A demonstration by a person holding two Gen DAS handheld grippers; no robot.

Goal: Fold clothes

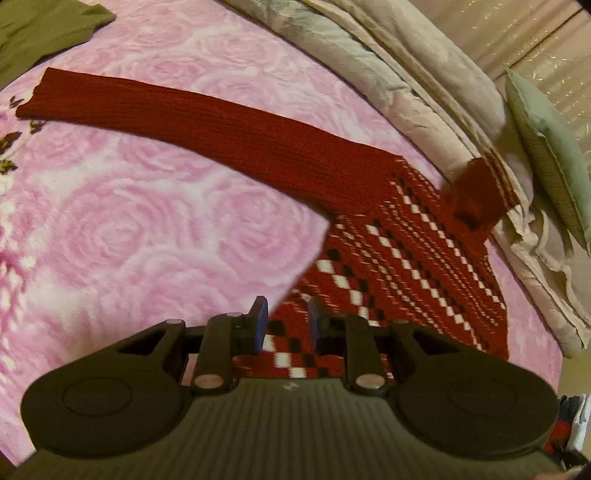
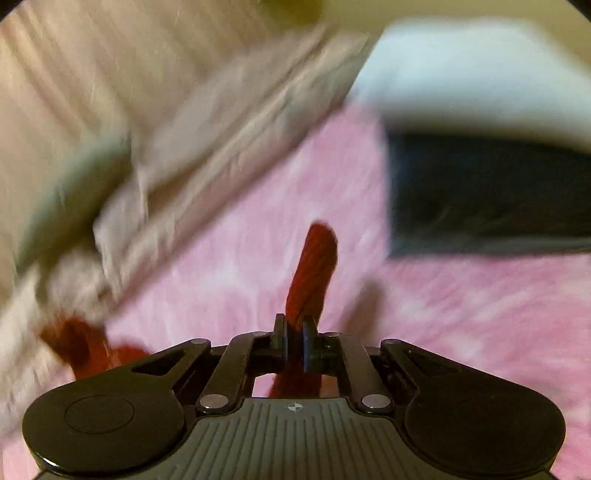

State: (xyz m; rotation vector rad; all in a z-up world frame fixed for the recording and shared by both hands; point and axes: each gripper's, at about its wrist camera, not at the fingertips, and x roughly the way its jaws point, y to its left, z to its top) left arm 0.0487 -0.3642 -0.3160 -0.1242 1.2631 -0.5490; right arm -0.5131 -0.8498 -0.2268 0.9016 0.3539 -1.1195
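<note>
A red knit sweater [image 1: 399, 243] with a white-and-black check pattern lies flat on the pink rose-print blanket [image 1: 129, 229]. One plain red sleeve [image 1: 207, 125] stretches out to the upper left. The other sleeve [image 1: 480, 195] is lifted off the bed at the right and is blurred. My left gripper [image 1: 286, 321] hovers open over the sweater's lower edge, with nothing pinched between its blue pads [image 1: 259, 323]. In the right wrist view my right gripper [image 2: 295, 326] is shut on the red sleeve [image 2: 314, 273], whose end sticks up past the fingers. More red fabric [image 2: 85, 343] shows at lower left.
A folded beige quilt [image 1: 417, 85] runs along the far side of the bed, with a pale green pillow [image 1: 546, 155] beside it. An olive garment [image 1: 40, 29] lies at the top left. A dark object [image 2: 487, 199] under something white [image 2: 472, 70] sits ahead of the right gripper.
</note>
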